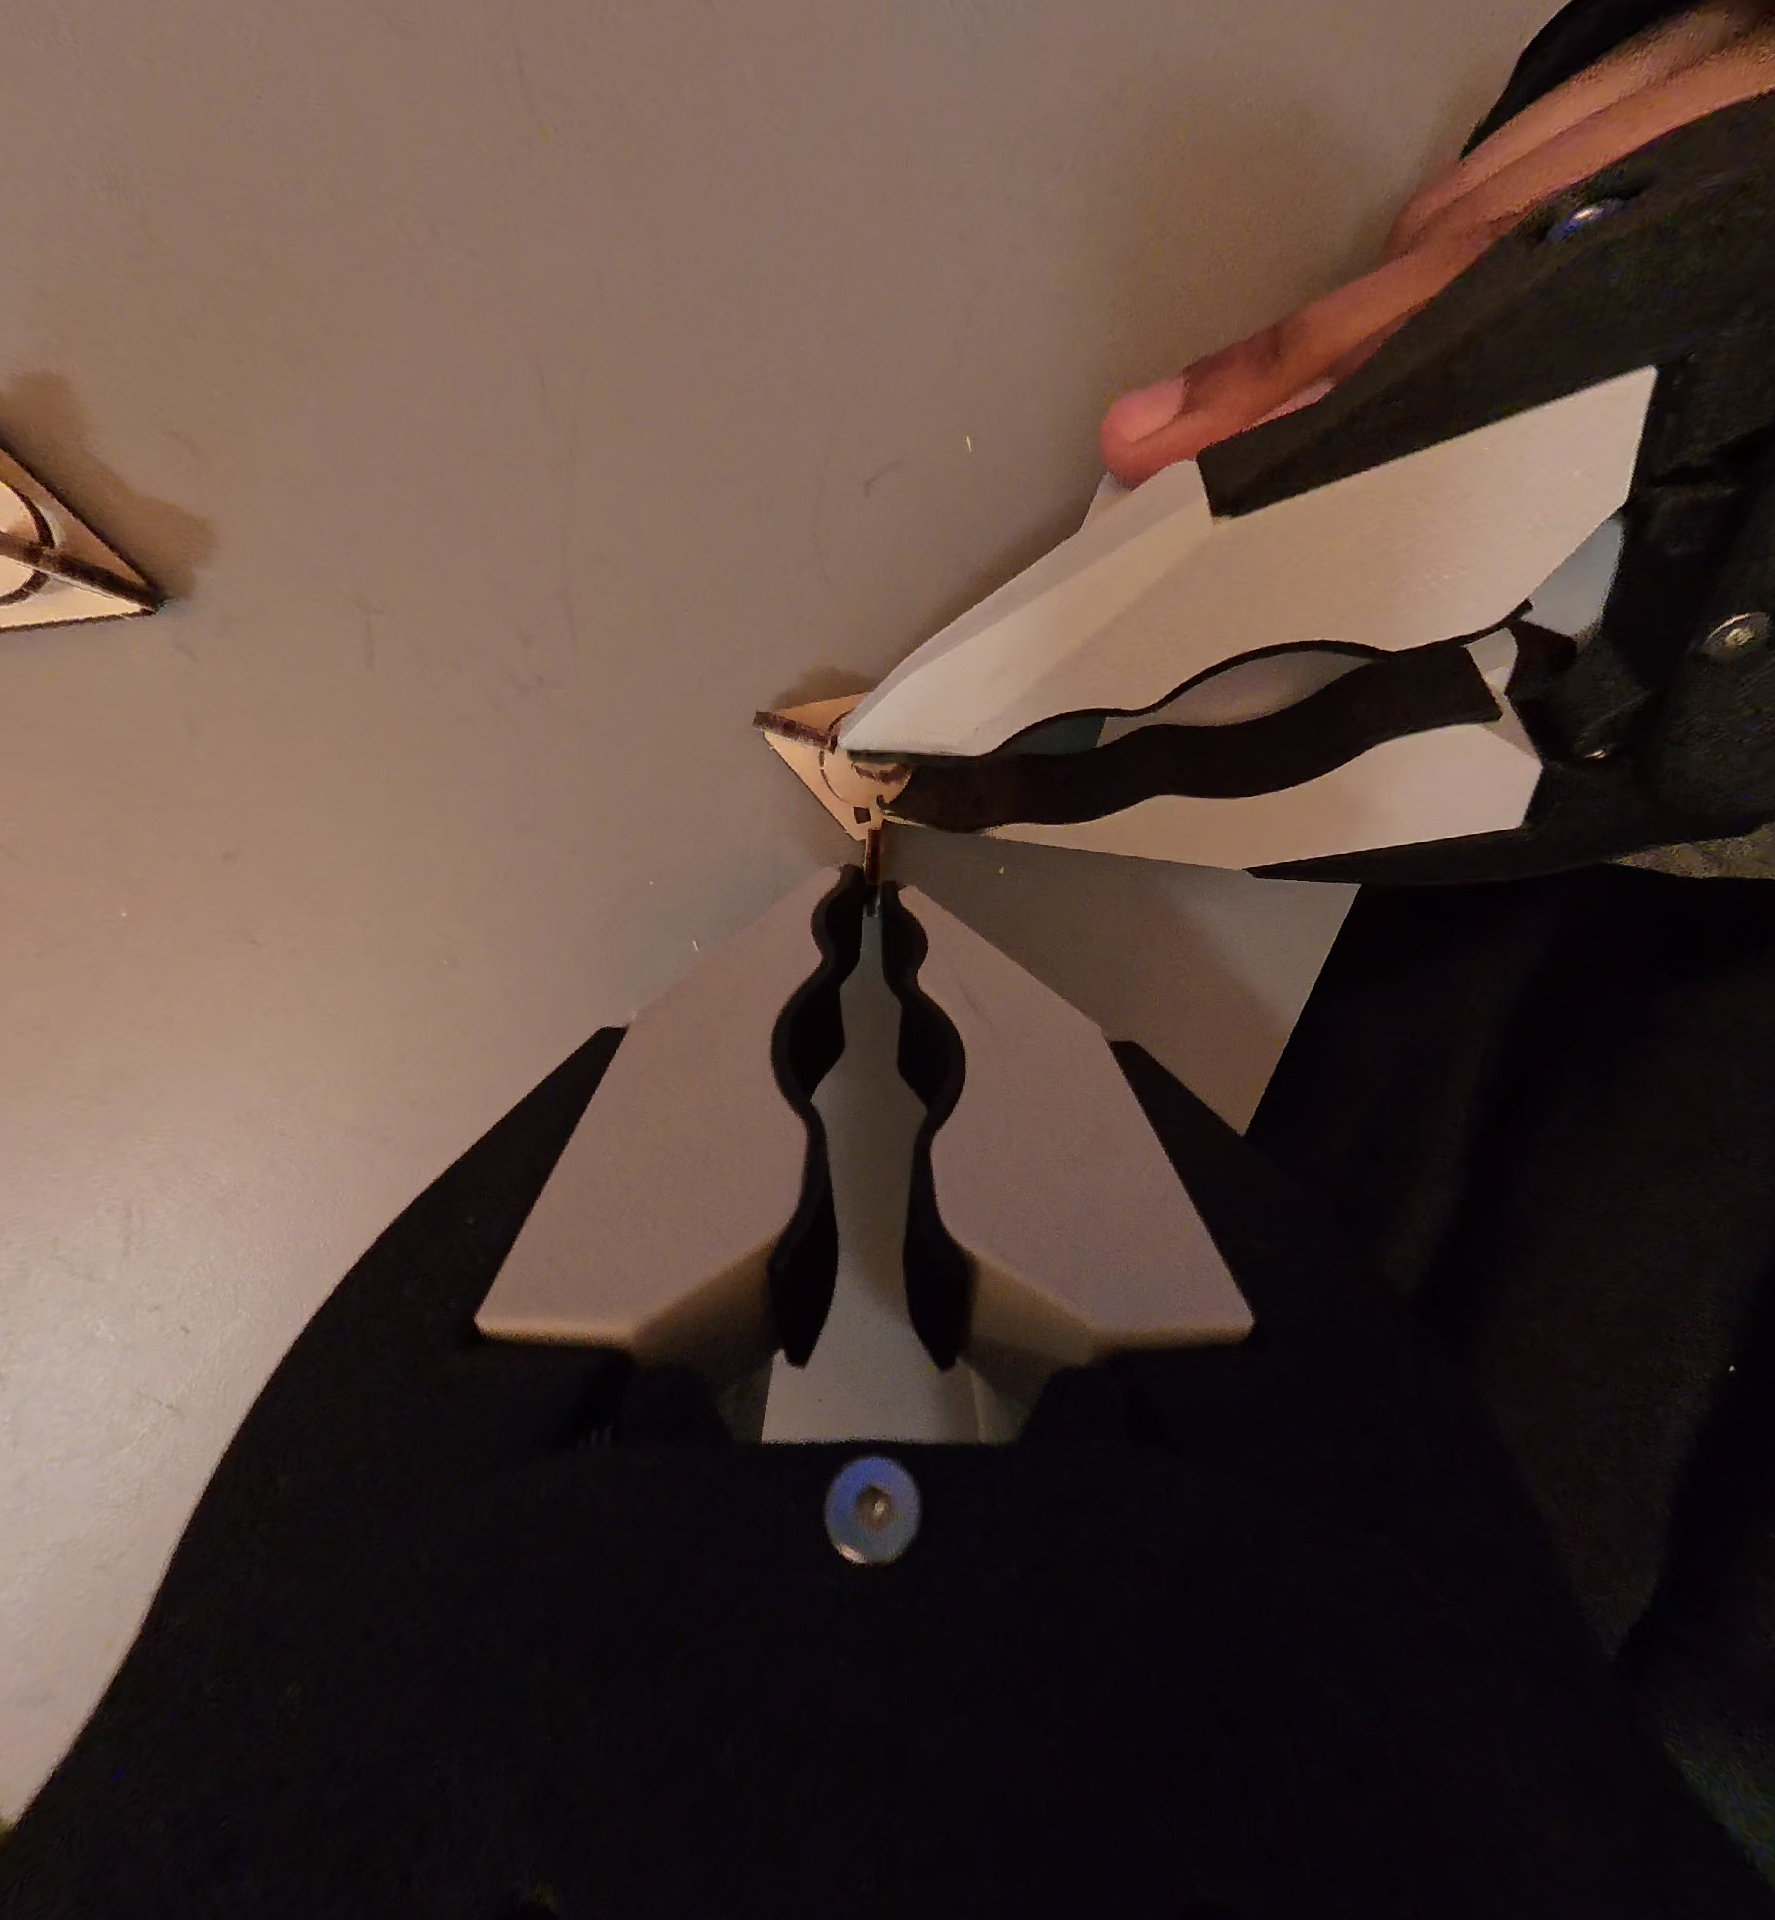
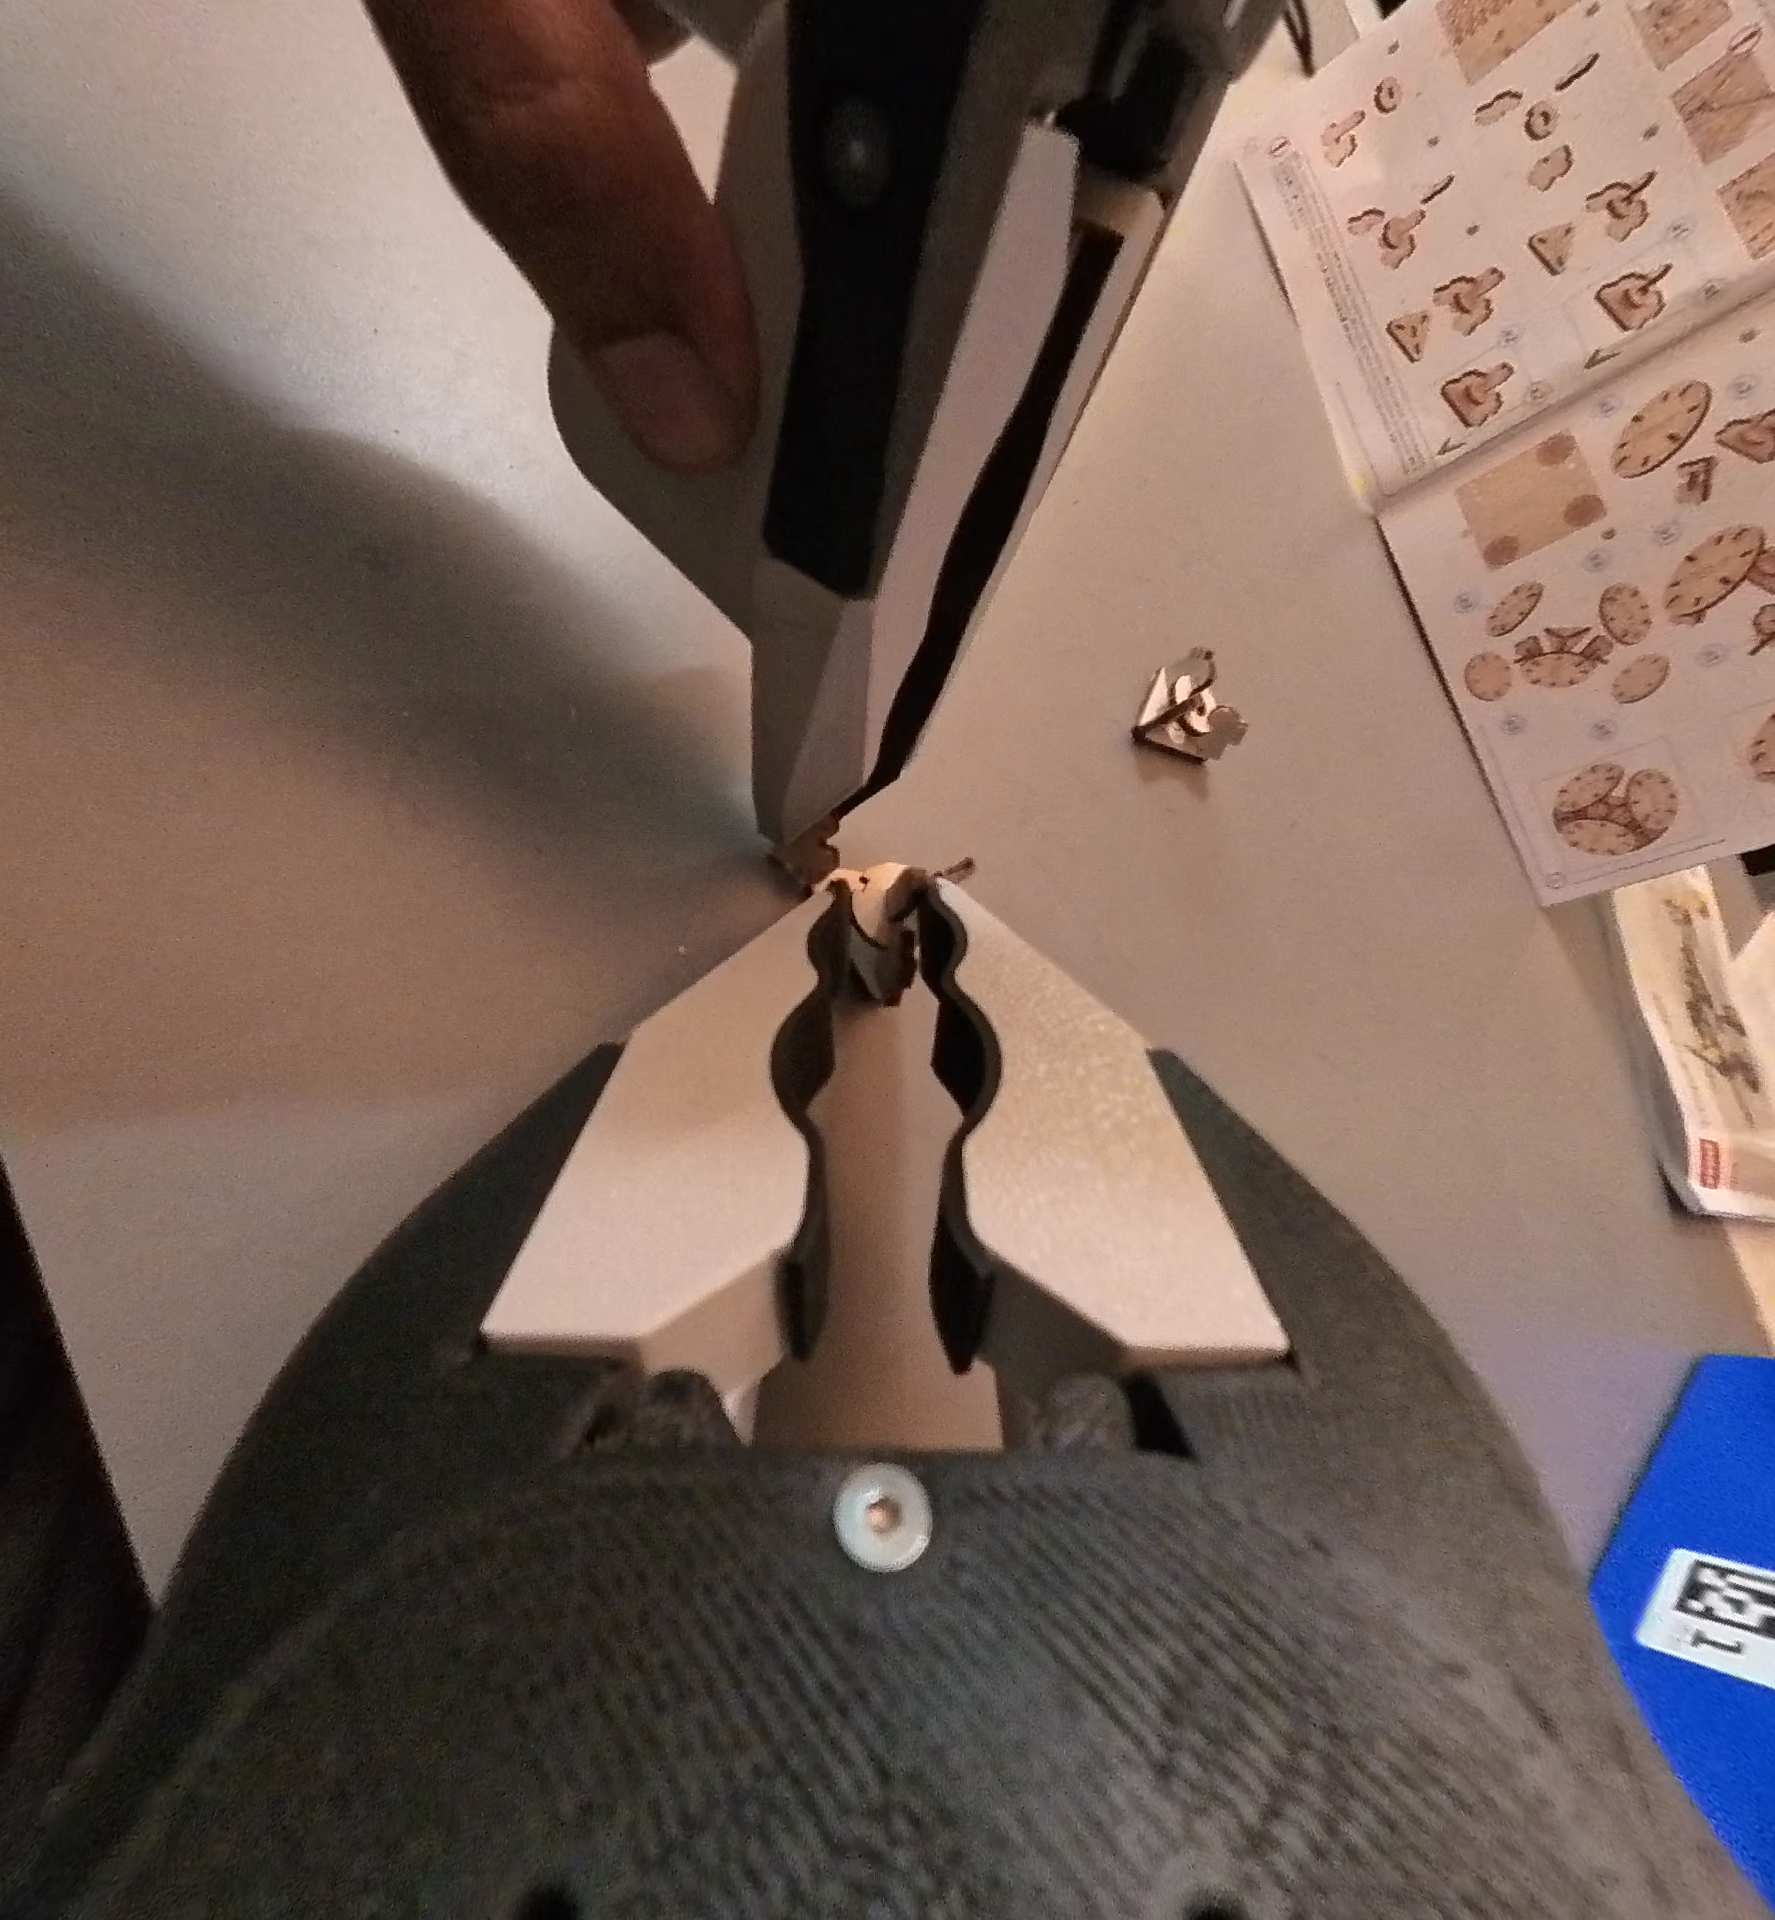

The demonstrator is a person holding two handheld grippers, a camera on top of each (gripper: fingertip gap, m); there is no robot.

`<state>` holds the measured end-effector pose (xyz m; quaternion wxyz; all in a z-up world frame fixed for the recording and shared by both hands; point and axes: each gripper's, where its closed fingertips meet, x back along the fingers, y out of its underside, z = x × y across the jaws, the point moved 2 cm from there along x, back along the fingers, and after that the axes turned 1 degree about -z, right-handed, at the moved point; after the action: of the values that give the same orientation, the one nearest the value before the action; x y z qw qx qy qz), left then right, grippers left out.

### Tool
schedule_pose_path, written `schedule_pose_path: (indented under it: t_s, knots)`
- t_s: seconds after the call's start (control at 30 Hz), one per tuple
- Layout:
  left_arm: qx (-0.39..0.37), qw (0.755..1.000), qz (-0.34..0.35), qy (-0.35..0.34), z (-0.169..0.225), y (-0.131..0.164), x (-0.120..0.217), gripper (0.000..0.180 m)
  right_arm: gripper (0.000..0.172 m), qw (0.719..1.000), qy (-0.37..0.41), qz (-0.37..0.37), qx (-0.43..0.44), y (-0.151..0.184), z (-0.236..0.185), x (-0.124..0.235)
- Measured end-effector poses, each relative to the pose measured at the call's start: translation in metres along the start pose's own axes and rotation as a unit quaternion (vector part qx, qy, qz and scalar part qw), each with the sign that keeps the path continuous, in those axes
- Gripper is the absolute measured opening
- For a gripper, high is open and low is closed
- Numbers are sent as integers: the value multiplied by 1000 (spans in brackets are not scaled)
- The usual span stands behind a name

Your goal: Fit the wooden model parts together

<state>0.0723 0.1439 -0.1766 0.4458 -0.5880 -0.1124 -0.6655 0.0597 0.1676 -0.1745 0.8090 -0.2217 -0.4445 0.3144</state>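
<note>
While my two tongs are meeting tip to tip over the grey table (image 1: 343,312), my right tongs (image 2: 875,914) are pinching a small wooden piece (image 2: 870,920), and my left tongs (image 1: 870,896) are squeezing shut on a thin wooden pin (image 1: 870,868).

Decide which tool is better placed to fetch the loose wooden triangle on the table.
Probably the right tool: the triangle lies ahead of its tips, but far to the left tool's side. Both are full: right grips a disc part, left a peg.
</note>
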Motion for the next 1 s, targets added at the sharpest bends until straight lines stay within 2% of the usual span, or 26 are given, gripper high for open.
schedule_pose_path:
  t_s: [0.43, 0.5, 0.63, 0.8, 1.0]
  knots:
    - [-4, 1000, 2, -6, -2, -1, 1, 0, 11, 995, -39, 15, -87, 1, 4, -1]
    - [-2, 1000, 1, -6, -2, 0, 1, 0, 9, 996, -40, 25, -82, -2, 2, 0]
    - [-1, 1000, 2, -3, -2, 0, 1, 0, 21, 998, -38, 17, -53, -2, -1, 0]
    - [-4, 1000, 4, -1, 1, -2, 1, 0, 17, 1000, -2, -5, 4, 3, 0, 0]
    - [-4, 1000, 5, -4, 1, -3, 1, 0, 12, 1000, 8, -4, 15, 3, 0, 0]
